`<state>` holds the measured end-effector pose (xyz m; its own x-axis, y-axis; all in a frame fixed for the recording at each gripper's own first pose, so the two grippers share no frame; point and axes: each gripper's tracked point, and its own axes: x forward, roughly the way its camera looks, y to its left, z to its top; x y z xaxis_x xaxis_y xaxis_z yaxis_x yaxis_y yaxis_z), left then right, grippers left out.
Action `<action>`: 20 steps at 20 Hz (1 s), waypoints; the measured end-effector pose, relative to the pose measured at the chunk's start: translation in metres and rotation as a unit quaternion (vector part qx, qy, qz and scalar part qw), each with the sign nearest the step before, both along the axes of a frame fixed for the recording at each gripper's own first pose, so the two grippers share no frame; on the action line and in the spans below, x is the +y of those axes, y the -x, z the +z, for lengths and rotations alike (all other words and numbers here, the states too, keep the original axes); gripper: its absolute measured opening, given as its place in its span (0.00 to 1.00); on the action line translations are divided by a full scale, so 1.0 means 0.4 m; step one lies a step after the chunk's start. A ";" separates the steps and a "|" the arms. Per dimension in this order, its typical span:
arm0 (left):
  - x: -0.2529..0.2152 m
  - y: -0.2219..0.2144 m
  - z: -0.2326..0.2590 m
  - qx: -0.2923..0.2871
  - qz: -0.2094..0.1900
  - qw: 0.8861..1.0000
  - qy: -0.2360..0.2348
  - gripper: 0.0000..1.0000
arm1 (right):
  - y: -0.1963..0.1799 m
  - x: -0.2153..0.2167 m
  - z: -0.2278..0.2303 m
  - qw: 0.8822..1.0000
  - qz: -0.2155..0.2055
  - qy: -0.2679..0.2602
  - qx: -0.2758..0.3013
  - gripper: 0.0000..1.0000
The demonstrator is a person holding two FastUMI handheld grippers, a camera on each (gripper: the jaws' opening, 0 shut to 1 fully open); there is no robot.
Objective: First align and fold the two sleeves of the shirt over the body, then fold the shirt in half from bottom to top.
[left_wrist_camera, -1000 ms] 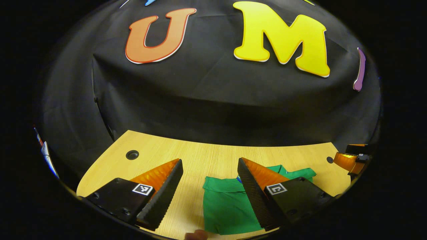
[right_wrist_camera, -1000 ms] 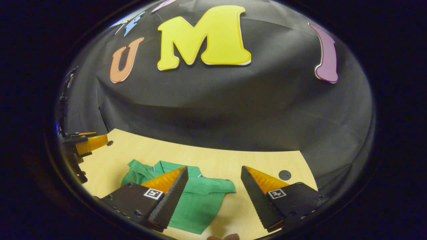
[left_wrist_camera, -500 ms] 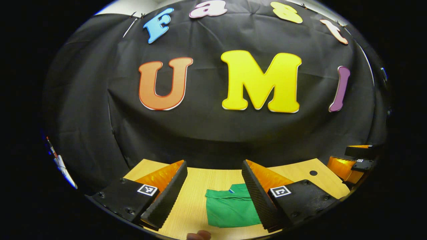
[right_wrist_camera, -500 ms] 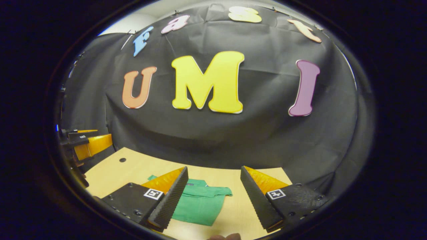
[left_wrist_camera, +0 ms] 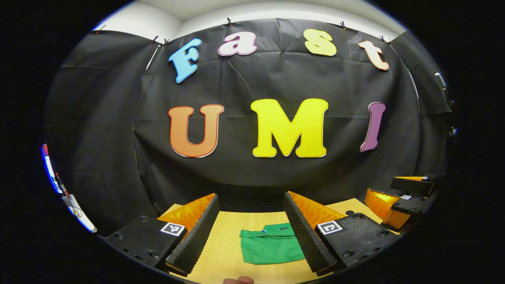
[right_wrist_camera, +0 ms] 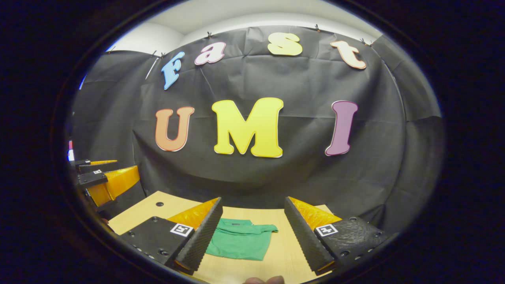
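Note:
A green shirt (left_wrist_camera: 272, 248) lies folded into a small rectangle on the wooden table (left_wrist_camera: 232, 236), collar toward the wall. In the left gripper view my left gripper (left_wrist_camera: 250, 232) hangs open above and short of it, nothing between its fingers. The right gripper view shows the same green shirt (right_wrist_camera: 240, 242) between and beyond the fingers of my right gripper (right_wrist_camera: 252, 228), which is open and empty too. The right gripper (left_wrist_camera: 402, 195) appears at the right edge of the left gripper view; the left gripper (right_wrist_camera: 106, 179) appears at the left edge of the right gripper view.
The wooden table (right_wrist_camera: 280, 252) ends at the black cloth wall behind it. A round cable hole (right_wrist_camera: 159, 204) sits near its back left corner. A fingertip (left_wrist_camera: 238, 280) shows at the bottom of the left gripper view.
Both grippers have pulled back and tilted up from the table. The shirt looks smaller and farther away, and more of the wall is in sight. Both stayed open.

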<state>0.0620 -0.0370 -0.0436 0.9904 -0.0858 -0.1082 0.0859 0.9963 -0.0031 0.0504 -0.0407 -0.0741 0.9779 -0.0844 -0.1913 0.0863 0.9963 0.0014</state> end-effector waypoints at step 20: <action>0.011 0.043 0.020 -0.007 -0.002 1.000 0.011 1.00 | 0.022 0.018 0.040 1.000 -0.004 -0.006 -0.022 0.97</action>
